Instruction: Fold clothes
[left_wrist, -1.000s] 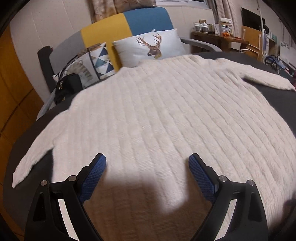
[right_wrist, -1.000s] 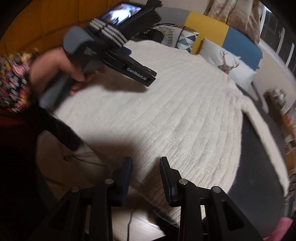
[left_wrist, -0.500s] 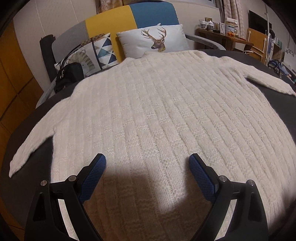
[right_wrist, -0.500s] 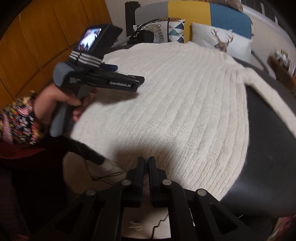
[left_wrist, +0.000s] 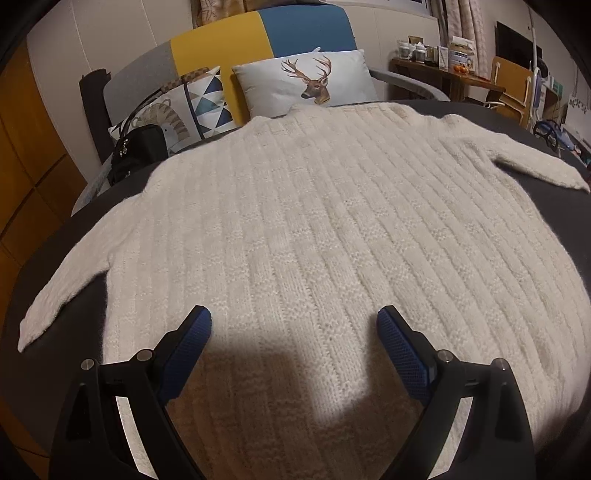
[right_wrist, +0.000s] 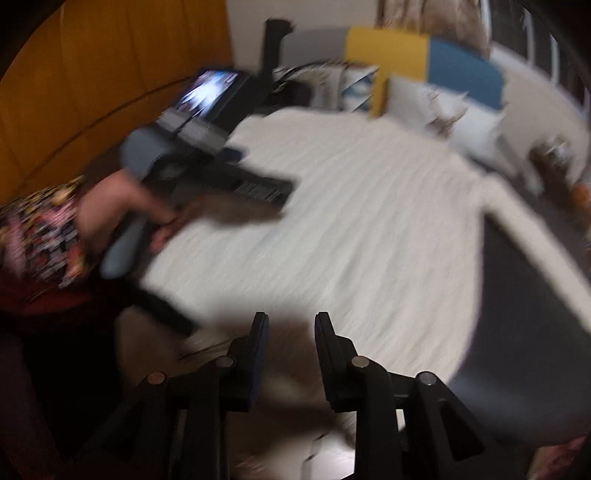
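A cream ribbed knit sweater lies spread flat on a dark round table, its sleeves reaching out to the left and right. My left gripper hovers over the hem, wide open, with nothing between its blue pads. In the blurred right wrist view the same sweater fills the middle. My right gripper hangs near the hem edge, a little open and holding nothing. The left gripper's body shows there in a person's hand.
Behind the table stands a grey, yellow and blue sofa with a deer pillow, a patterned pillow and a black handbag. A cluttered wooden desk is at the back right. Orange wood panels run along the left.
The left gripper eased back slightly and stayed open. The right gripper, shut half a second ago, has opened a little and is swinging fast, blurring its view.
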